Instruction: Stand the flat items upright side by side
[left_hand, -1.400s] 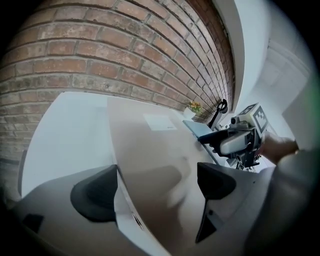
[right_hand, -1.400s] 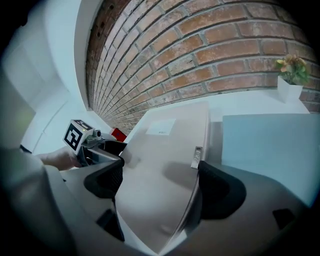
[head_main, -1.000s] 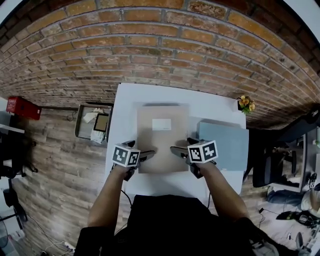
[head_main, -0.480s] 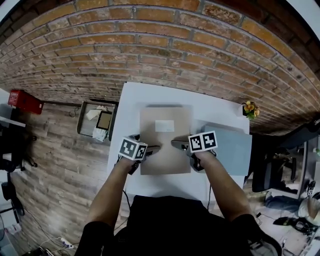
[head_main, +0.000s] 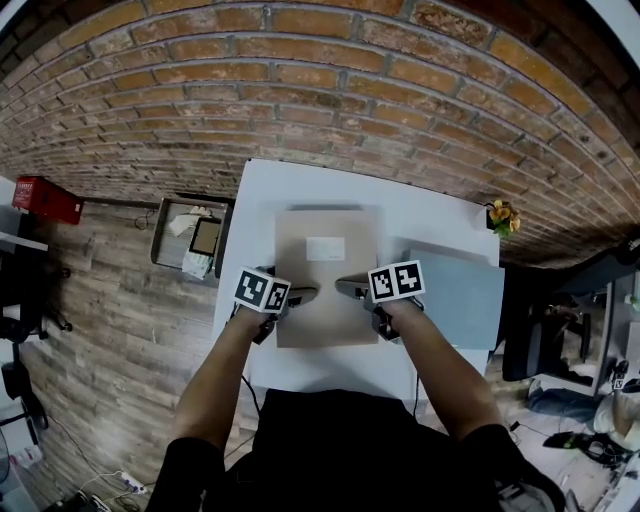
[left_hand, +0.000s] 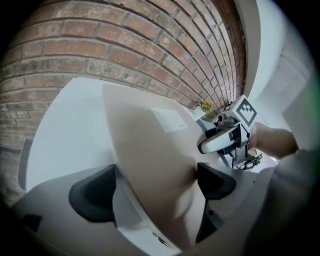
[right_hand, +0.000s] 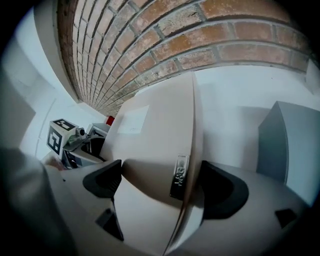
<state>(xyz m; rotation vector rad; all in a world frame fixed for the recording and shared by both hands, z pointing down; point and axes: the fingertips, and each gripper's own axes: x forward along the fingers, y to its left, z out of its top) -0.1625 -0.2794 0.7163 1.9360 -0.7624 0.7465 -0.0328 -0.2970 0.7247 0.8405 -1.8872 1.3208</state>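
A tan folder (head_main: 328, 285) lay flat on the white bench (head_main: 255, 215), its long sides running away from the person toward the brick wall (head_main: 320, 90). A white label (head_main: 325, 248) sat on the folder's cover, toward its far end. Just off the folder's right side lay a grey-blue flat item (head_main: 460, 295), also flat on the bench, and beyond the folder's far right corner stood a small pot of flowers (head_main: 500, 215).

The left tool (left_hand: 154, 186) was at the folder's left edge, near its closer end, pointing steeply down. Its jaws stood wide apart and straddled that edge: one pad sat over the tan cover, and the other was outside the folder's pale side. The right tool (right_hand: 162, 186) was at the folder's right edge, level with the left tool. Its jaws had just been opening a little further and stood wide, with the folder's edge between them. A small metal tag (right_hand: 179, 176) on that edge showed close to the outer pad. Neither tool had clamped the folder.
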